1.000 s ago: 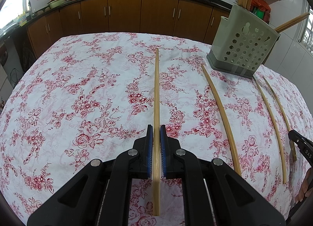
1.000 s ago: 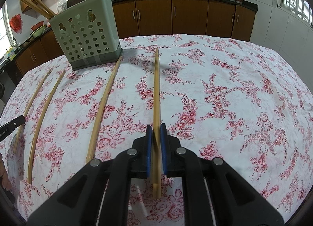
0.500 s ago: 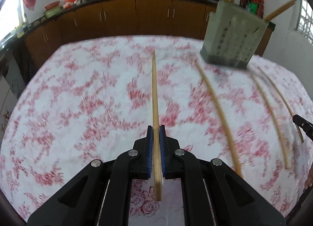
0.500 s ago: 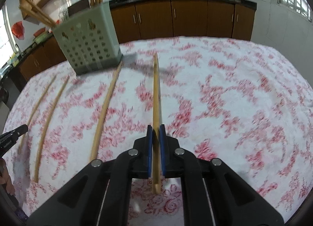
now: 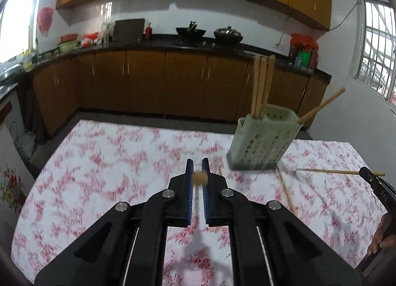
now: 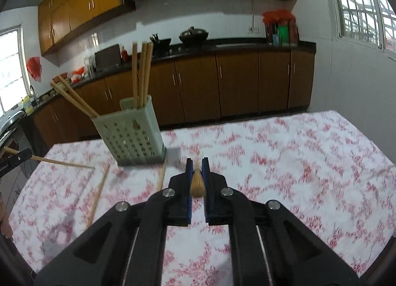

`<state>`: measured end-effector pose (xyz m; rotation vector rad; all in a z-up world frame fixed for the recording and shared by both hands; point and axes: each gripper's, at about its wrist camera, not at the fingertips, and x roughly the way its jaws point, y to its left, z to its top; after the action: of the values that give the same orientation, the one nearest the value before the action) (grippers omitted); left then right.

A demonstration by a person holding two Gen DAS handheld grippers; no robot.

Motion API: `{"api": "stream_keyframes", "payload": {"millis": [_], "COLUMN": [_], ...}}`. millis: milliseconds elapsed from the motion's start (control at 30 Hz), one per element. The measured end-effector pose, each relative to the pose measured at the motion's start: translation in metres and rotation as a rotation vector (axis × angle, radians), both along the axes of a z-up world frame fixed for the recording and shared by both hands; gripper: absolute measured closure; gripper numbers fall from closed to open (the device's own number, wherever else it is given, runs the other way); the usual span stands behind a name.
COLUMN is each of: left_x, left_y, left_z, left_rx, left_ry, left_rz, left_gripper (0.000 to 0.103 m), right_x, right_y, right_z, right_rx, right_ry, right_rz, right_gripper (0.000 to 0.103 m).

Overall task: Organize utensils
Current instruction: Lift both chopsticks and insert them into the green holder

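Each tool is clamped on 1 chopstick: the left tool [image 5: 197, 179] on one chopstick [image 5: 199, 178], the right tool [image 6: 197, 174] on another [image 6: 197, 183], both raised clear of the floral counter [image 6: 284, 162], likely bound for the green holder [image 6: 131, 135] where others stand upright

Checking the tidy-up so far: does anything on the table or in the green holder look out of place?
Yes. Loose chopsticks lie scattered at angles on the floral tablecloth, and in the holder some chopsticks lean far out sideways while others stand upright.
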<state>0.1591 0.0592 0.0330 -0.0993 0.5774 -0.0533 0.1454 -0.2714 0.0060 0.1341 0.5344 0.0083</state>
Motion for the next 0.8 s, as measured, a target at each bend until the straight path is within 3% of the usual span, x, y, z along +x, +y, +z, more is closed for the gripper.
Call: {"api": "stream_keyframes", "payload": {"millis": [200, 400, 600, 800], "left_x": [0.0, -0.004, 0.005, 0.034], "left_y": [-0.008, -0.015, -0.039, -0.064], "left_z": [0.025, 0.059, 0.101, 0.131], "left_rx": [0.016, -0.031, -0.056, -0.081], "left_ry": [-0.057, -0.132, -0.276, -0.427], "left_rz": [-0.036, -0.08, -0.097, -0.074], "left_gripper": [0.095, 0.095, 0.095, 0.095], "right_x": [-0.006, -0.017, -0.017, 0.019], "right_y": [0.001, 0.01, 0.031, 0.055], "right_z": [0.035, 0.096, 0.145, 0.156], "right_rx": [0.016, 0.067, 0.076, 0.047], "right_ry": [-0.084, -0.215, -0.364, -0.4], "right_rz": [0.035, 0.133, 0.179, 0.195], "right_gripper": [0.095, 0.095, 0.095, 0.095]}}
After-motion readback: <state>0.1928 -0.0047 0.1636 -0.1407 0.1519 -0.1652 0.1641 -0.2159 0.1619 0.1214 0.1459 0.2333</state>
